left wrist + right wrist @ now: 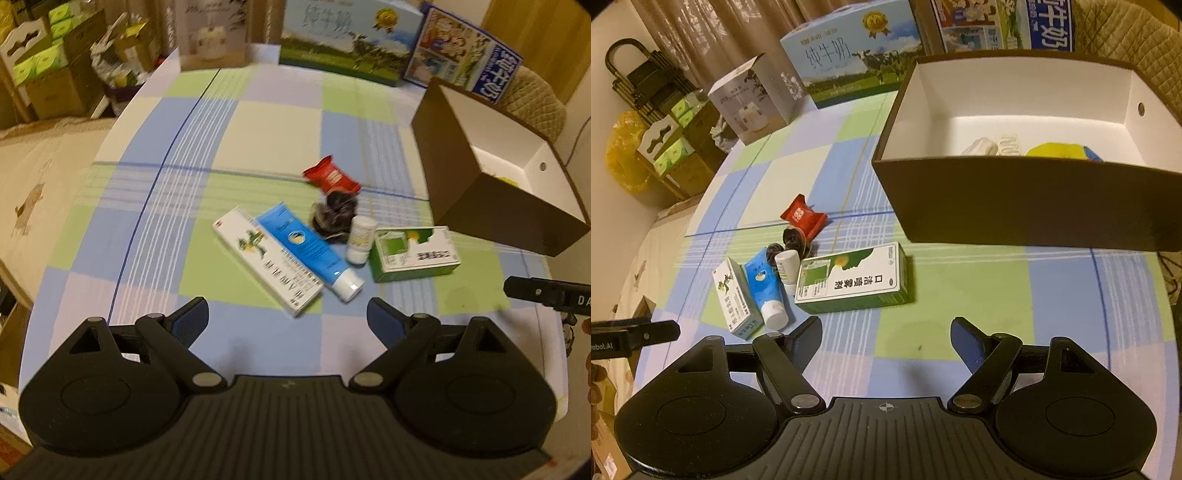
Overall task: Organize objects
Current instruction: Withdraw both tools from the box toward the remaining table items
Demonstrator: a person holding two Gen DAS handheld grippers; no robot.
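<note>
A cluster lies on the checked tablecloth: a long white carton (pixel 267 262) (pixel 733 299), a blue tube (pixel 310 249) (pixel 764 286), a dark hair tie (pixel 334 216) (pixel 792 240), a red sachet (pixel 332 177) (pixel 802 216), a small white bottle (pixel 361 240) (pixel 786 266) and a green-and-white box (pixel 415 253) (pixel 853 278). My left gripper (pixel 288 319) hovers open just short of the carton and tube. My right gripper (pixel 886 339) is open and empty, below and right of the green box. The brown box (pixel 1015 199) (pixel 491 206) with a white inside holds a pale item and a yellow item.
Milk cartons (pixel 849 55) (pixel 347 40) and a grey appliance box (pixel 753 99) stand along the table's far edge. Stacked cardboard boxes and a yellow bag (pixel 626 151) sit on the floor to the left. The other gripper's tip shows at each view's edge.
</note>
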